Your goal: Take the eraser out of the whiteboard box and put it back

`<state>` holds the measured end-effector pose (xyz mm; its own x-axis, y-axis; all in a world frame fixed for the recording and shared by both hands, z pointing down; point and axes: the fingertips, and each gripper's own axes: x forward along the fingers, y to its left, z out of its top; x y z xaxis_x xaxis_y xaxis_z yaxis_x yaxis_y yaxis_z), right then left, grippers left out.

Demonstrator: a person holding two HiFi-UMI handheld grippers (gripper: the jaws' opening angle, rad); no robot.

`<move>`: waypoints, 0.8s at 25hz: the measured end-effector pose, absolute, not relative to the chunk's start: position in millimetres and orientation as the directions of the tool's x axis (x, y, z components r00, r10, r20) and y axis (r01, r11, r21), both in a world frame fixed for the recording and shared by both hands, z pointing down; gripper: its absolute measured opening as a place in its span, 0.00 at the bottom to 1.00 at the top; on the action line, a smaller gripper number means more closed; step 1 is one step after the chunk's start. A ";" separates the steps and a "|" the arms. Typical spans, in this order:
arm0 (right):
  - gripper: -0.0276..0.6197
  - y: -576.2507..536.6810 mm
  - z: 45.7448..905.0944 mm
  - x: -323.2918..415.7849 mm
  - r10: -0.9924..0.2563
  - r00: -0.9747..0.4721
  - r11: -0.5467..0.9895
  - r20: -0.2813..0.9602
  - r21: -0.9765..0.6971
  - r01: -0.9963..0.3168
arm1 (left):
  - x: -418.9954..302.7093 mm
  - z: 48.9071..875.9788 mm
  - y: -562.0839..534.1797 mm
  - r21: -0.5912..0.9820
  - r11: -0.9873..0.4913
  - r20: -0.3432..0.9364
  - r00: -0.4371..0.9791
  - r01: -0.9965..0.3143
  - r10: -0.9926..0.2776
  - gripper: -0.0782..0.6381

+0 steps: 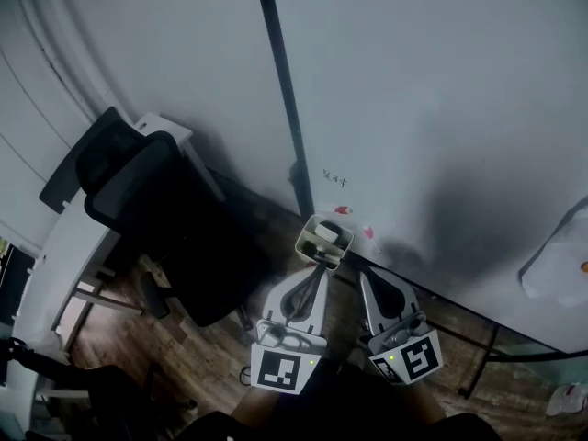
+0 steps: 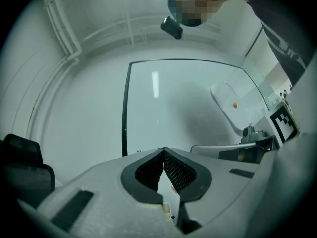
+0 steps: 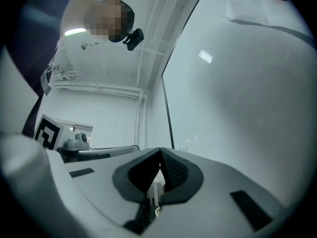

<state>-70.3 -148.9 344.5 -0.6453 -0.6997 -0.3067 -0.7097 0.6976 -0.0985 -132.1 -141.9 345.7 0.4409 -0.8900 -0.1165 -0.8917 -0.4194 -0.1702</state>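
Observation:
The whiteboard box [image 1: 322,243], a small cream tray, hangs low on the whiteboard [image 1: 432,108]. A pale block that may be the eraser [image 1: 326,232] lies inside it. My left gripper [image 1: 322,270] points up at the box from just below, apart from it; its jaws are shut tip to tip with nothing between them [image 2: 163,150]. A little to the right, my right gripper [image 1: 364,272] also points at the board, jaws shut and empty [image 3: 160,150]. Part of the pale box [image 2: 167,198] shows through the gap under the left jaws.
A black office chair [image 1: 138,200] stands to the left, beside a white desk [image 1: 64,246]. A dark vertical strip [image 1: 283,90] divides the board. Two small red items [image 1: 344,210] sit on the board near the box. White sheeting [image 1: 559,265] hangs at the right, above the wooden floor [image 1: 211,356].

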 end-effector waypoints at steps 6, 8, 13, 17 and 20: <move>0.05 -141.0 335.2 -78.1 -0.670 -0.667 0.720 -0.326 -0.068 -0.690 | -136.2 340.9 -134.1 -0.200 -0.408 -0.130 0.437 -0.891 -0.890 0.12; 0.05 -138.9 334.5 -79.6 -0.663 -0.674 0.726 -0.326 -0.062 -0.685 | -136.7 341.6 -133.1 -0.186 -0.406 -0.131 0.432 -0.895 -0.892 0.12; 0.05 -136.3 339.5 -79.0 -0.664 -0.680 0.727 -0.311 -0.059 -0.684 | -136.9 340.5 -132.4 -0.157 -0.401 -0.141 0.422 -0.903 -0.895 0.12; 0.05 -136.4 341.9 -79.2 -0.667 -0.678 0.724 -0.307 -0.055 -0.687 | -136.5 341.0 -133.0 -0.152 -0.401 -0.146 0.421 -0.904 -0.895 0.12; 0.05 -137.2 343.7 -79.5 -0.670 -0.678 0.724 -0.303 -0.066 -0.687 | -136.7 344.1 -133.5 -0.154 -0.400 -0.139 0.421 -0.903 -0.897 0.12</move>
<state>-79.5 -137.2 343.7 -0.6776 -0.6702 -0.3027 -0.6866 0.7240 -0.0658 -136.7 -133.5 344.1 0.4206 -0.8966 -0.1386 -0.9035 -0.4000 -0.1541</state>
